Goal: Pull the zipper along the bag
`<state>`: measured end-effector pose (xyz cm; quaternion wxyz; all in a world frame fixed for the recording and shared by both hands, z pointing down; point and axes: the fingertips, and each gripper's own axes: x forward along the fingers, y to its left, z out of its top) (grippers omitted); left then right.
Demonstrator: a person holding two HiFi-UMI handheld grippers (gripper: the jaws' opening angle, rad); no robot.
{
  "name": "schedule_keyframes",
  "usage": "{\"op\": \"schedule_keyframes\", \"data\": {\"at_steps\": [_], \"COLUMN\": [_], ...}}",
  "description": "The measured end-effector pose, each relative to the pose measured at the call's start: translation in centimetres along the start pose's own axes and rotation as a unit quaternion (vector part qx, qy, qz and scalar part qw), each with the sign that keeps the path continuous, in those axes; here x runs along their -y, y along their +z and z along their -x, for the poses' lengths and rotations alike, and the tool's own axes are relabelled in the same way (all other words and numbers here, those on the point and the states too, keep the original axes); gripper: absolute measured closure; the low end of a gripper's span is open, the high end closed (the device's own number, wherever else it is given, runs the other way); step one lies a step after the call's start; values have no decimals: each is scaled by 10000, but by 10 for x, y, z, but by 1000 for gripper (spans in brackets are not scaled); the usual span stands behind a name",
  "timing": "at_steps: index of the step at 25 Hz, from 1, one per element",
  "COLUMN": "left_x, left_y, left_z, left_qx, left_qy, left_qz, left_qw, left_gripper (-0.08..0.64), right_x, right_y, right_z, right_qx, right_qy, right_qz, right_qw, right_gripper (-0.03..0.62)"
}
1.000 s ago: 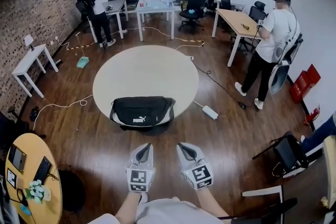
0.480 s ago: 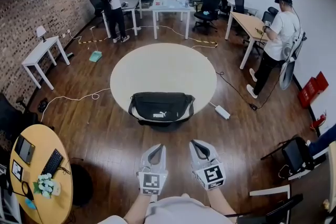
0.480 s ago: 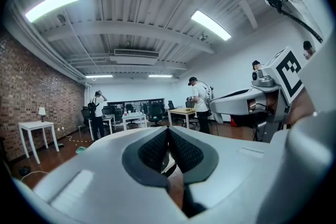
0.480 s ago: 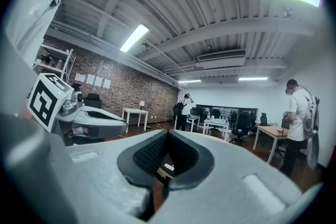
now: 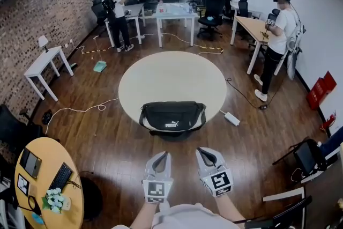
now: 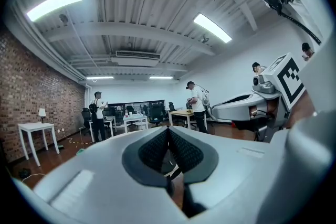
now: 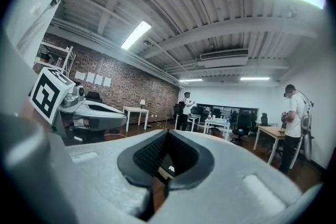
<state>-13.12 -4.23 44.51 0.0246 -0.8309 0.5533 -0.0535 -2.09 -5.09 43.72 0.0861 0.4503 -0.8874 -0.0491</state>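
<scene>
A black bag (image 5: 172,117) with a white logo lies on the near edge of a round beige table (image 5: 171,78). Its zipper pull is too small to make out. My left gripper (image 5: 160,156) and right gripper (image 5: 204,153) are held side by side close to my body, over the wooden floor and short of the table. Both are shut with nothing between the pads. In the left gripper view the jaws (image 6: 168,131) meet in a closed line, and the right gripper (image 6: 247,106) shows beside them. The right gripper view shows its own jaws (image 7: 168,135) closed too.
A white power strip (image 5: 231,118) with its cable lies on the floor right of the table. A small wooden table (image 5: 45,179) with a keyboard and flowers stands at lower left. Two people (image 5: 278,35) stand by desks (image 5: 174,10) and office chairs at the back.
The table and bag have drifted rightward and slightly lower in the head view as the head camera moved. Both grippers stay shut and side by side.
</scene>
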Motion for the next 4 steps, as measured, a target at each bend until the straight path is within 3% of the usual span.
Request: {"op": "schedule_keyframes", "data": {"at_steps": [4], "left_x": [-7], "left_y": [0], "left_z": [2], "left_qx": [36], "left_qy": [-132], "left_qz": [-58], "left_qw": [9999], "left_gripper": [541], "right_x": [-2], "right_y": [-2], "right_z": [-6], "right_qx": [-47], "right_qy": [-155], "right_qz": [-57], "right_qw": [9999], "right_gripper": [602]}}
